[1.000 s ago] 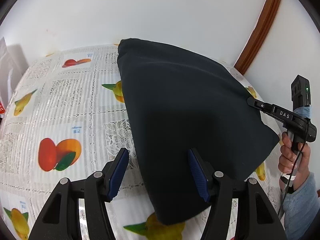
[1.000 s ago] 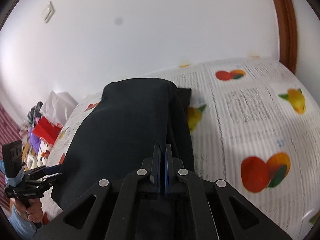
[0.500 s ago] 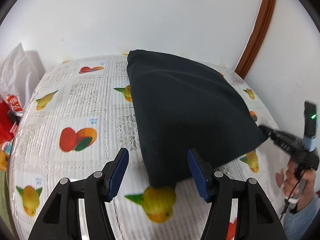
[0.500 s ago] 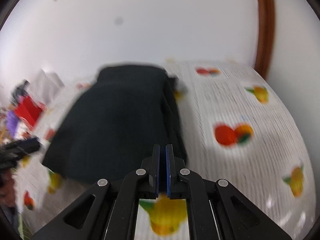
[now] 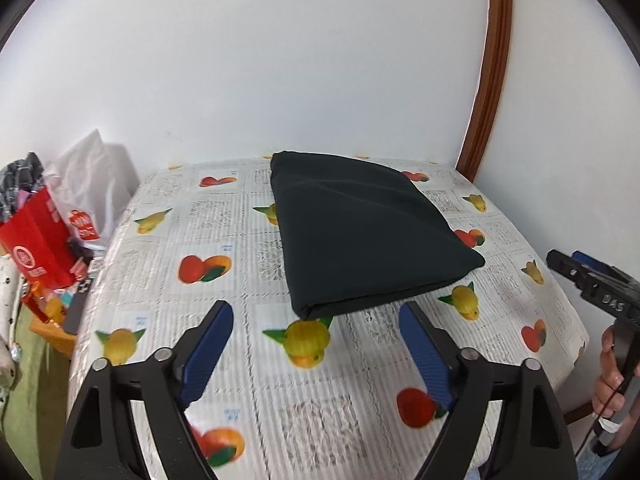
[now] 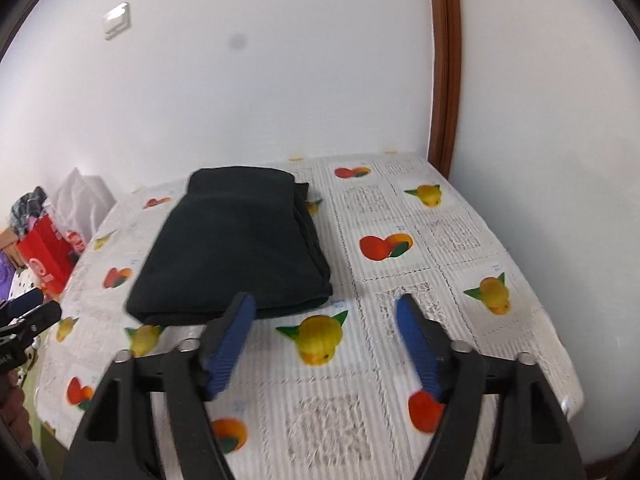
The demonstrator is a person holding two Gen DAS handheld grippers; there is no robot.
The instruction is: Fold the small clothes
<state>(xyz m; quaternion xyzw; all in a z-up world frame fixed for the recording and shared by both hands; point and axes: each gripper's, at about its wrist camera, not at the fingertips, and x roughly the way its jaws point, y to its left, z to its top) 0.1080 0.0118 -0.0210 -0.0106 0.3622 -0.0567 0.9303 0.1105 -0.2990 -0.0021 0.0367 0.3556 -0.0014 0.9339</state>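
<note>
A dark folded garment (image 5: 360, 232) lies flat on the fruit-print tablecloth (image 5: 208, 220), free of both grippers. In the left wrist view my left gripper (image 5: 315, 309) hovers in front of the garment's near edge. Its jaws are opening wide, with nothing between the blue pads (image 5: 208, 344). My right gripper (image 5: 568, 258) shows at the right edge, held by a hand (image 5: 608, 376). In the right wrist view the garment (image 6: 236, 248) lies ahead to the left. The right gripper (image 6: 325, 300) is opening over bare cloth, empty. The left gripper (image 6: 46, 303) peeks in at the far left.
A red bag (image 5: 36, 240) and a white plastic bag (image 5: 92, 184) stand beyond the table's left edge. The white wall runs right behind the table, with a brown wooden frame (image 5: 488, 80) at the back right corner. The table's rounded front edge lies near the right gripper.
Both grippers have drawn back and up from the garment, which now lies folded on the table. The right jaws went from shut to wide apart; the left jaws spread wider.
</note>
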